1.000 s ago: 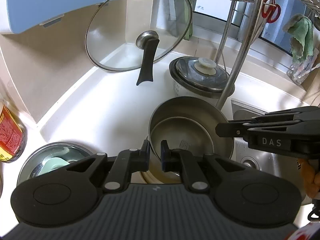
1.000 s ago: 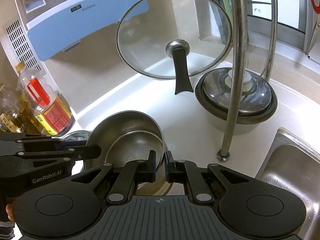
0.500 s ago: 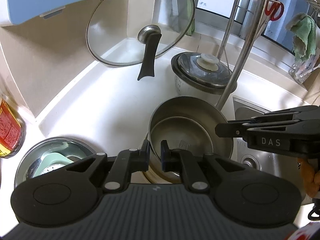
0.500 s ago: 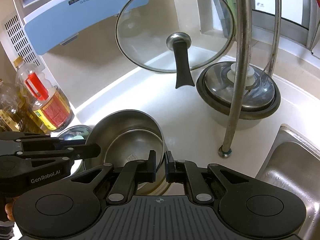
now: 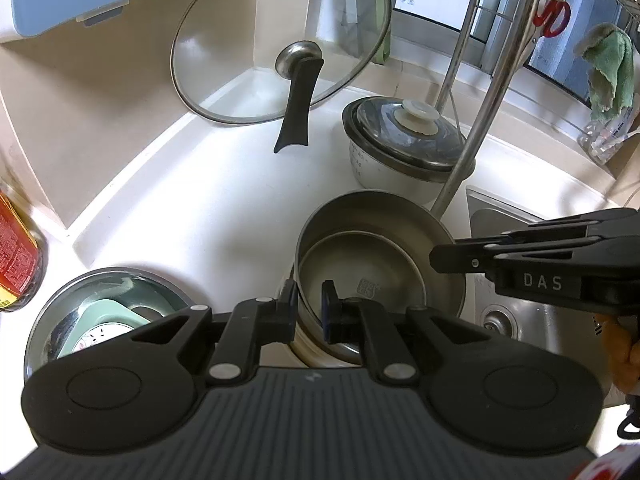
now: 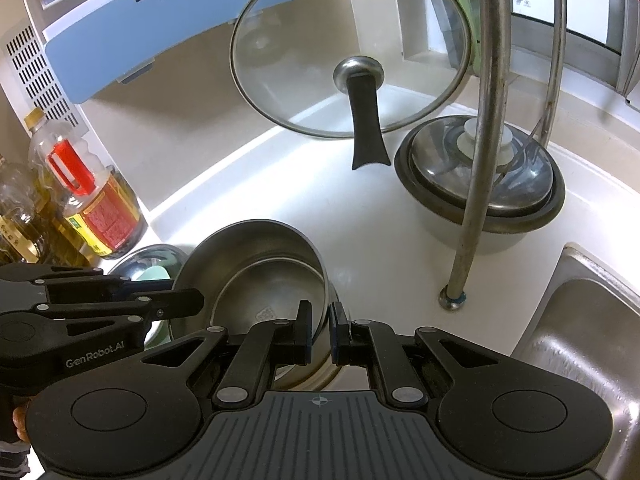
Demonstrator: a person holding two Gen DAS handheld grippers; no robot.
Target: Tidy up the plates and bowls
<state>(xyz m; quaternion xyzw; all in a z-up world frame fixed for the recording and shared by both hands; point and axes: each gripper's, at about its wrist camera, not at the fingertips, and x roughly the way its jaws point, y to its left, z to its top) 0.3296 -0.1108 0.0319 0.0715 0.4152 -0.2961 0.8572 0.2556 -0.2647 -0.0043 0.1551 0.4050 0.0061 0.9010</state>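
Note:
A stack of nested steel bowls (image 5: pixel 372 256) (image 6: pixel 264 272) is held above the white counter. My left gripper (image 5: pixel 310 304) is shut on the stack's near rim. My right gripper (image 6: pixel 320 322) is shut on the rim at the opposite side; it shows from the side in the left wrist view (image 5: pixel 440 258). A second steel bowl (image 5: pixel 52 320) holding a pale green dish (image 5: pixel 108 312) sits on the counter to the left; it also shows in the right wrist view (image 6: pixel 140 260).
A glass lid (image 5: pixel 280 40) leans in the back corner. A lidded pot (image 5: pixel 404 148) stands beside a rack pole (image 5: pixel 480 128). The sink (image 6: pixel 592 320) lies right. Oil bottles (image 6: pixel 88 200) stand left. A green cloth (image 5: pixel 608 68) hangs at the far right.
Both grippers have carried the bowl stack slightly forward toward the back corner. Their grip on the rim has not changed.

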